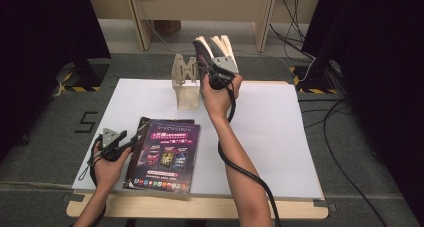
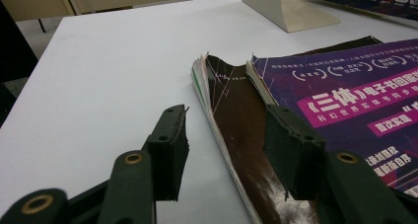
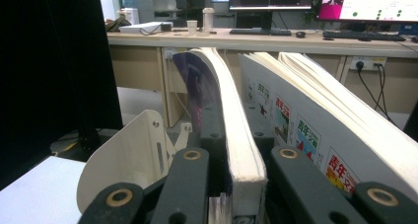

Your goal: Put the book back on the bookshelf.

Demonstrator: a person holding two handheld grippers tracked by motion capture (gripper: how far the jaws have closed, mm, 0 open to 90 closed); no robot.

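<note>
1. Since you'd want the writing first: the purple magazine [image 1: 166,154] lying flat at the front left of the bench [image 1: 280,137] has Chinese print on a pink band, and I can make out 三体 in the left gripper view. The smaller lines are too blurry.
2. Right gripper [image 1: 220,69] is up above the back edge of the bench, its jaws clamped tight on a thick book [image 3: 236,145] by its lower edge. A second book [image 3: 315,135] leans just beside it, with 青年文摘 repeated down its cover.
3. Left gripper [image 1: 131,143] sits low at the magazine's left edge, jaws fairly wide with nothing pinched. One jaw is over the dark magazine [image 2: 246,125] underneath, the other over bare bench.
4. Hard to tell: the dark magazine is mostly covered, and the held book's cover is seen only edge-on.
5. Metal bookend [image 1: 185,82] stands just left of the raised books. The bench's right half is open.
</note>
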